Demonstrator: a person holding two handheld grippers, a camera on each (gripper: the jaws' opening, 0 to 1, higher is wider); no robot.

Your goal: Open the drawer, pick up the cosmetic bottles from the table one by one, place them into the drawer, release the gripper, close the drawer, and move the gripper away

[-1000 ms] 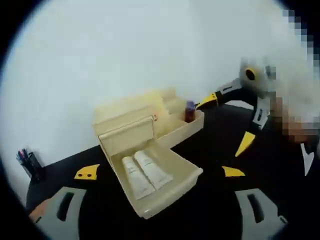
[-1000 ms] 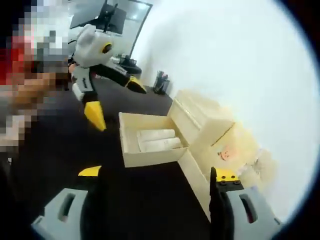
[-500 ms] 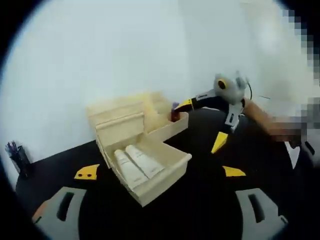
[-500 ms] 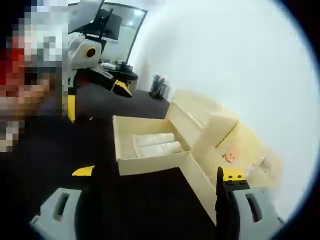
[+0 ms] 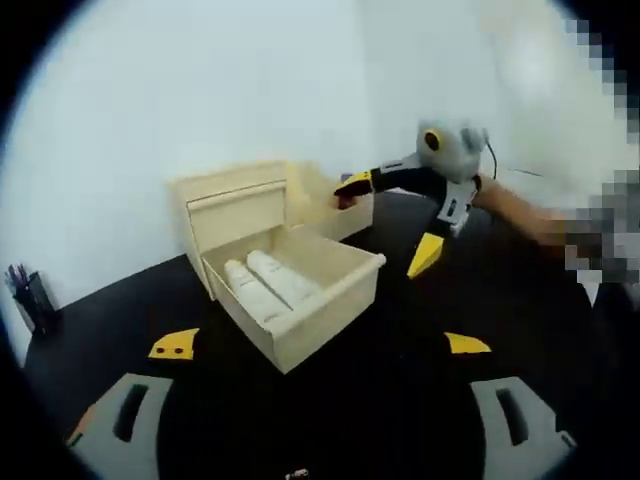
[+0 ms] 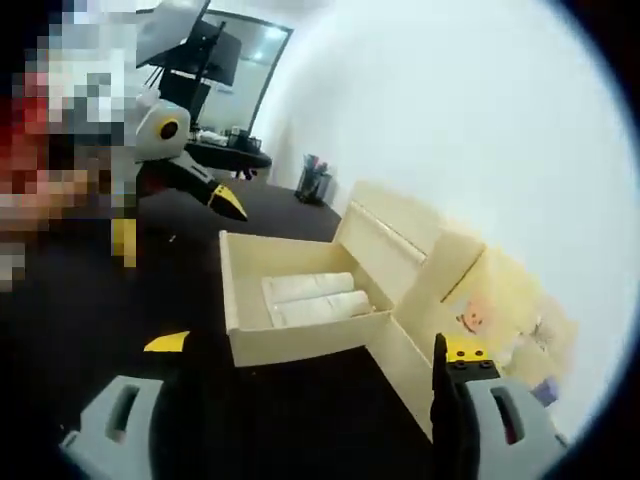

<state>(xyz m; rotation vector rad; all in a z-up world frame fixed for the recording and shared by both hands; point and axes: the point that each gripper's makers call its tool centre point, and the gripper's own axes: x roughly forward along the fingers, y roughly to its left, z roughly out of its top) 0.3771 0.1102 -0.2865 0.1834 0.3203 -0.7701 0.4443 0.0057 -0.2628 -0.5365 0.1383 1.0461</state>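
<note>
The cream drawer (image 5: 322,315) of a small cabinet (image 5: 232,196) stands pulled out, with two white cosmetic tubes (image 5: 265,283) lying side by side in it. My left gripper (image 5: 320,345) is open over the black table, a little in front of the drawer. My right gripper (image 5: 392,220) reaches in from the right, open, one yellow tip near the side tray. In the right gripper view the drawer (image 6: 300,345) and tubes (image 6: 315,295) lie just ahead of my open right gripper (image 6: 315,346). The left gripper (image 6: 175,215) hovers open at the far left.
A cream side tray (image 5: 340,215) beside the cabinet holds a small dark red bottle (image 5: 346,200). A pen holder (image 5: 30,300) stands on the black table (image 5: 400,400) by the white wall. A person's arm comes in from the right.
Both views have shifted with the hands. My right gripper has moved left toward the side tray. Both grippers stay open, and the drawer stays open with the tubes in it.
</note>
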